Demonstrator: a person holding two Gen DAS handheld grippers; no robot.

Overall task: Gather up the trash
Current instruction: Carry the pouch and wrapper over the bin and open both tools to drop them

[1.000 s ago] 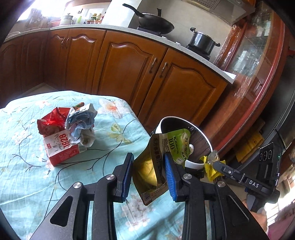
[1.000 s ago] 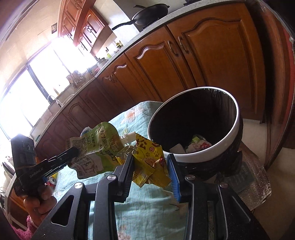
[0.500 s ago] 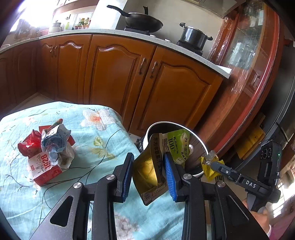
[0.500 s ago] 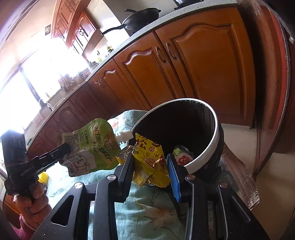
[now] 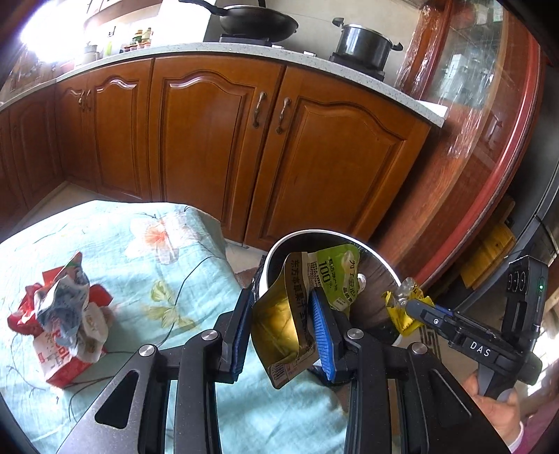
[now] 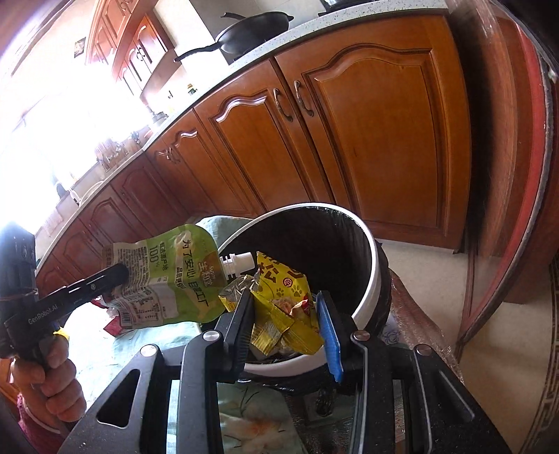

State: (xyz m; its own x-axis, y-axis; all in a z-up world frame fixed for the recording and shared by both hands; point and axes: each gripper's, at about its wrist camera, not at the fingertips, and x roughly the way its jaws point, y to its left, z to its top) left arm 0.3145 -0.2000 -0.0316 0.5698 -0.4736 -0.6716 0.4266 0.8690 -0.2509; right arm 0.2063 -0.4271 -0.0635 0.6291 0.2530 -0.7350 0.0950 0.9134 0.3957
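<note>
My left gripper is shut on a green spouted drink pouch and holds it at the near rim of the white-rimmed trash bin. The pouch also shows in the right wrist view. My right gripper is shut on a crumpled yellow snack wrapper and holds it over the bin's opening. The wrapper also shows in the left wrist view. A pile of red and white crumpled trash lies on the floral tablecloth to the left.
The bin has a black liner and holds some trash at the bottom. Wooden kitchen cabinets stand behind it, with a wok and a pot on the counter. A red-framed glass cabinet is on the right.
Both grippers have moved toward the bin with their trash. The yellow wrapper is now over the bin opening, and the pouch has come up to the rim.
</note>
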